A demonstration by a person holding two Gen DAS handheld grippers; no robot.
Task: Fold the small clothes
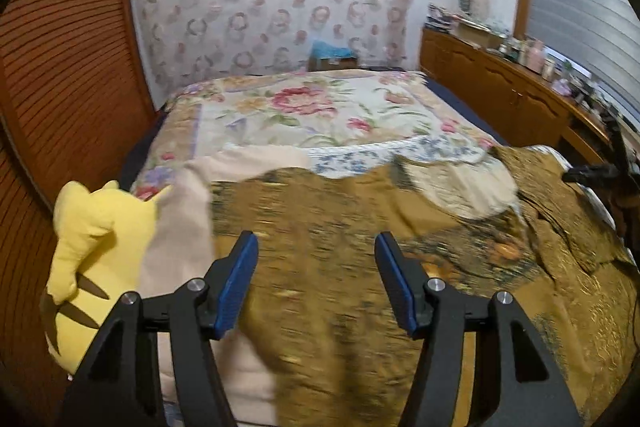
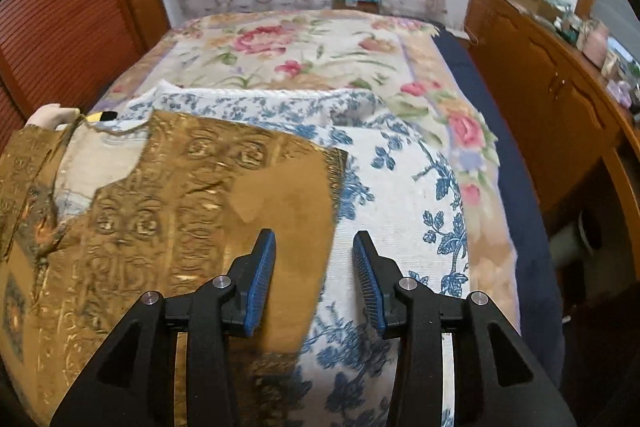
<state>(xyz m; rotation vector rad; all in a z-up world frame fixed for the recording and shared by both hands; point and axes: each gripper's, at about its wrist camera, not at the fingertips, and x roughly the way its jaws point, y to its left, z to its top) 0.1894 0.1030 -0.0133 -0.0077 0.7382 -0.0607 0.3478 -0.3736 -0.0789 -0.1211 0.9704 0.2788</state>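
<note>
Both grippers, left (image 1: 316, 267) and right (image 2: 314, 267), spread, pinching nothing, above gold garment (image 2: 168, 211) on bed (image 2: 400, 227).

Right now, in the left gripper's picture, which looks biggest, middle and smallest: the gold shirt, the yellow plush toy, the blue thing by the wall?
1. gold shirt, biggest, though closest
2. yellow plush toy
3. blue thing, smallest, but farthest away

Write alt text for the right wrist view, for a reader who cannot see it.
The right gripper hovers with open, empty jaws over the edge of a golden-brown patterned garment spread on a blue-and-white floral cloth on a bed. A flowered bedspread lies beyond, a wooden cabinet to the right.
</note>
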